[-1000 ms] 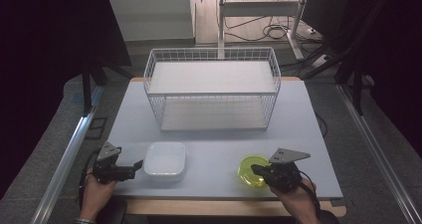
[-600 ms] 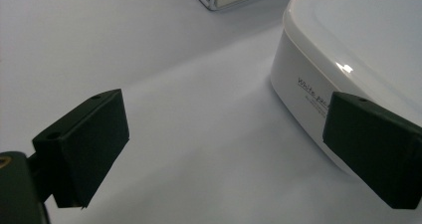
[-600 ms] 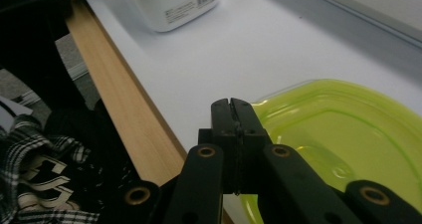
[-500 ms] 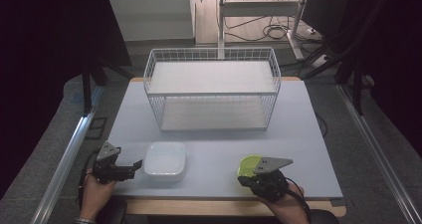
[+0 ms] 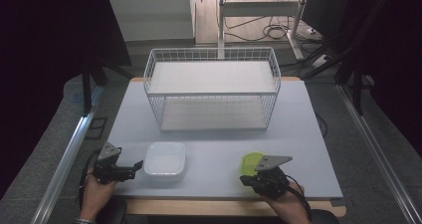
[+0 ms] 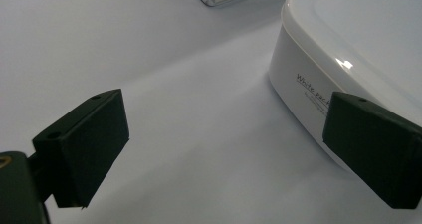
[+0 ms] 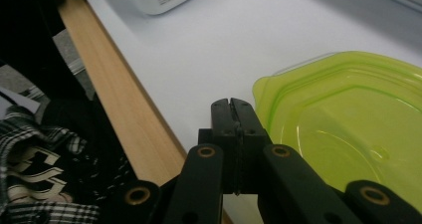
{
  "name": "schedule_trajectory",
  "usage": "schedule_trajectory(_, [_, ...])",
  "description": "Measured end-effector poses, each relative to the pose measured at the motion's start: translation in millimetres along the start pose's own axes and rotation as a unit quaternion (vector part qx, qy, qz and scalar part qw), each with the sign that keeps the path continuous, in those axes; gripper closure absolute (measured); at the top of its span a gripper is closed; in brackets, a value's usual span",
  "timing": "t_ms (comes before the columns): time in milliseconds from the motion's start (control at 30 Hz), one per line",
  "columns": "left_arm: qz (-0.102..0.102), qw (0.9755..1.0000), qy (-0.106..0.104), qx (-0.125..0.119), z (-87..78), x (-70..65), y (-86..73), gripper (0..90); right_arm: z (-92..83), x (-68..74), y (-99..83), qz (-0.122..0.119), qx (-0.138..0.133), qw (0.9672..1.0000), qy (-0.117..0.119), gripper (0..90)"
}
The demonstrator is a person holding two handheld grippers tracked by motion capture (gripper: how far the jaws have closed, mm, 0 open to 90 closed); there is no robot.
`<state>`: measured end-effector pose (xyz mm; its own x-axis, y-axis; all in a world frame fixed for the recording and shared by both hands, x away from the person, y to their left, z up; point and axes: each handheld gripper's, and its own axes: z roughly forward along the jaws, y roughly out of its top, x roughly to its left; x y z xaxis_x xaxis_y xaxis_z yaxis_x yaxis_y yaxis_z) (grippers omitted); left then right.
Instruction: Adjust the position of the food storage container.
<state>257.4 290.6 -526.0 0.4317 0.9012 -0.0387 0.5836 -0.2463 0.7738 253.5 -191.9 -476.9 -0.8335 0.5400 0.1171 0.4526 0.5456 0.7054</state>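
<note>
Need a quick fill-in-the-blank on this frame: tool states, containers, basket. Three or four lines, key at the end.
1. The left tool has its jaws ____, with the white container beside one jaw.
2. The right tool has its jaws ____, holding nothing.
3. The container next to the right tool is ____ in colour.
4. The white wire basket stands at the table's ____ side from the person.

Missing words: open; shut; green; far

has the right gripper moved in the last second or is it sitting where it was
Yes. In the high view the right gripper has swung toward the person's left, across the near side of the green container, and back toward the table's near edge. Its jaws are shut on nothing.
</note>
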Motion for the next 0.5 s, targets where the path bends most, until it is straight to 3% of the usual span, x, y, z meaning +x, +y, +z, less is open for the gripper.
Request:
schedule_trajectory(200, [0.001,1.0000,-0.001,0.001,0.0,-0.5,0.2,4.4,-0.1,-6.2,-1.8,0.010,0.002,0.9999,-0.002,89.5])
schedule_trajectory(500, [0.002,1.0000,-0.003,0.002,0.6,-0.9,0.2,4.4,-4.4,-19.4,-4.9,0.024,0.005,0.9994,-0.023,89.5])
